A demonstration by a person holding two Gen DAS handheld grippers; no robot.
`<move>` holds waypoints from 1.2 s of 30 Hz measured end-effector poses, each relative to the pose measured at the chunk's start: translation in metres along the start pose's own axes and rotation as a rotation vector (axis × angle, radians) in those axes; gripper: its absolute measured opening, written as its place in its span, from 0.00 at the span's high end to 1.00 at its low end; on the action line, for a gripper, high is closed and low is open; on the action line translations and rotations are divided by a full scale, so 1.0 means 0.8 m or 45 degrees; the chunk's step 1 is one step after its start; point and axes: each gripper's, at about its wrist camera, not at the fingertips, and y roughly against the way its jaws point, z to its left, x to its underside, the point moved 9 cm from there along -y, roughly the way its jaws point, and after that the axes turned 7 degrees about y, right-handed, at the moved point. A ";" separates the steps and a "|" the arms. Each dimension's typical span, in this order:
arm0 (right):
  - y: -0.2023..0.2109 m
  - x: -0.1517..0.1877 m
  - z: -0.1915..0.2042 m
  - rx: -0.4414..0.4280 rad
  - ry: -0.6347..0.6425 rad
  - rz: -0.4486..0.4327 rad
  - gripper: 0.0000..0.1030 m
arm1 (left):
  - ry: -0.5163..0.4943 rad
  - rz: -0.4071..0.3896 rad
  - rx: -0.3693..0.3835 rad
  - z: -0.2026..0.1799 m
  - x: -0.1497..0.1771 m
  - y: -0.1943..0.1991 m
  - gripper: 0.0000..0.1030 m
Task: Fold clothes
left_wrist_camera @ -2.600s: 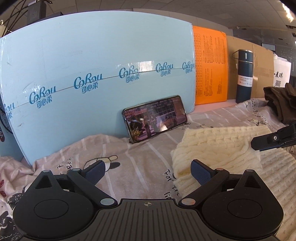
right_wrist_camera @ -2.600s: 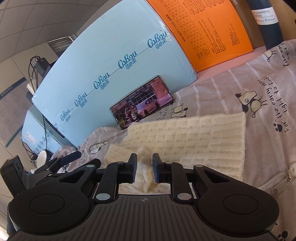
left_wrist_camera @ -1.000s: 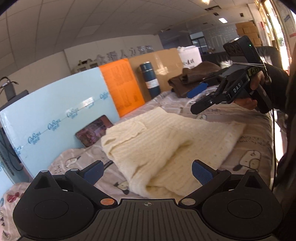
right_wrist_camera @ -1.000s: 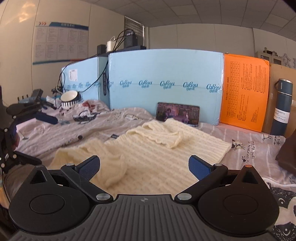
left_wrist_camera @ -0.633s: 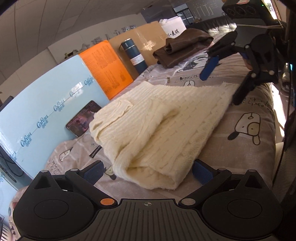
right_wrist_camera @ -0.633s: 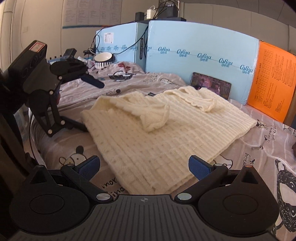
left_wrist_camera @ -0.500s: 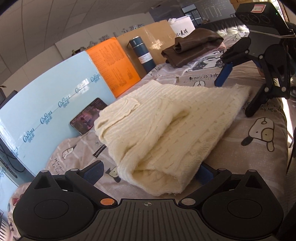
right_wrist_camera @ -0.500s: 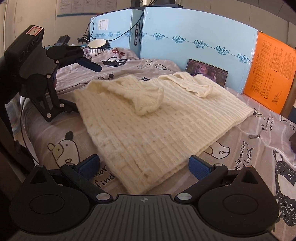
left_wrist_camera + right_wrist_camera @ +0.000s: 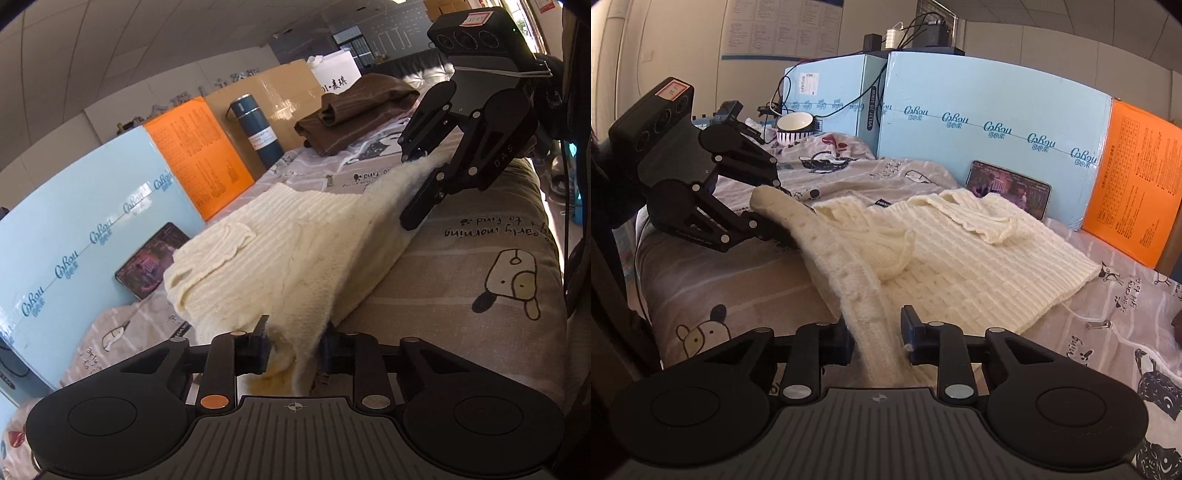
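The left hand-held gripper (image 9: pixel 293 347) is clamped on the near corner of the cream knit sweater (image 9: pixel 295 236), which lies across the cartoon-print bed sheet (image 9: pixel 491 258). The right hand-held gripper (image 9: pixel 877 341) pinches the sweater's other hem corner, the edge between them raised off the bed.

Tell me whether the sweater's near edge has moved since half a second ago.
Yes. The sweater's near edge has risen off the bedsheet, pinched by the left gripper and right gripper; the phone stays put.

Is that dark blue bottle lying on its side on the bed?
No, the dark blue bottle stands upright against the cardboard at the far edge of the bed, beside the orange sheet.
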 end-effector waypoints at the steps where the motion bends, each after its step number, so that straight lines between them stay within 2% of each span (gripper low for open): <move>1: 0.000 -0.005 -0.004 0.009 -0.004 -0.025 0.83 | -0.005 -0.023 -0.019 0.005 -0.006 -0.001 0.81; 4: 0.005 -0.028 -0.027 0.094 -0.031 -0.138 0.84 | -0.002 -0.099 -0.069 0.029 -0.027 -0.008 0.81; 9: 0.001 -0.060 -0.076 0.248 -0.117 -0.298 0.85 | 0.116 -0.235 -0.114 0.083 -0.059 -0.034 0.81; 12: -0.019 -0.073 -0.111 0.326 -0.147 -0.286 0.85 | 0.197 -0.276 -0.145 0.116 -0.077 -0.062 0.81; 15: -0.037 -0.086 -0.145 0.403 -0.176 -0.273 0.85 | 0.253 -0.276 -0.168 0.144 -0.092 -0.095 0.81; 19: -0.062 -0.103 -0.191 0.506 -0.216 -0.256 0.85 | 0.340 -0.212 -0.161 0.172 -0.100 -0.146 0.81; 26: -0.107 -0.065 -0.247 0.571 -0.407 -0.130 0.85 | 0.423 -0.101 -0.159 0.186 -0.088 -0.212 0.77; 32: -0.123 -0.024 -0.254 0.527 -0.559 -0.070 0.83 | 0.471 -0.070 -0.212 0.182 -0.068 -0.230 0.71; 35: -0.118 -0.018 -0.252 0.514 -0.630 -0.061 0.72 | 0.543 -0.084 -0.221 0.192 -0.066 -0.227 0.65; 36: -0.116 -0.016 -0.252 0.493 -0.657 -0.060 0.60 | 0.594 -0.099 -0.220 0.198 -0.067 -0.225 0.58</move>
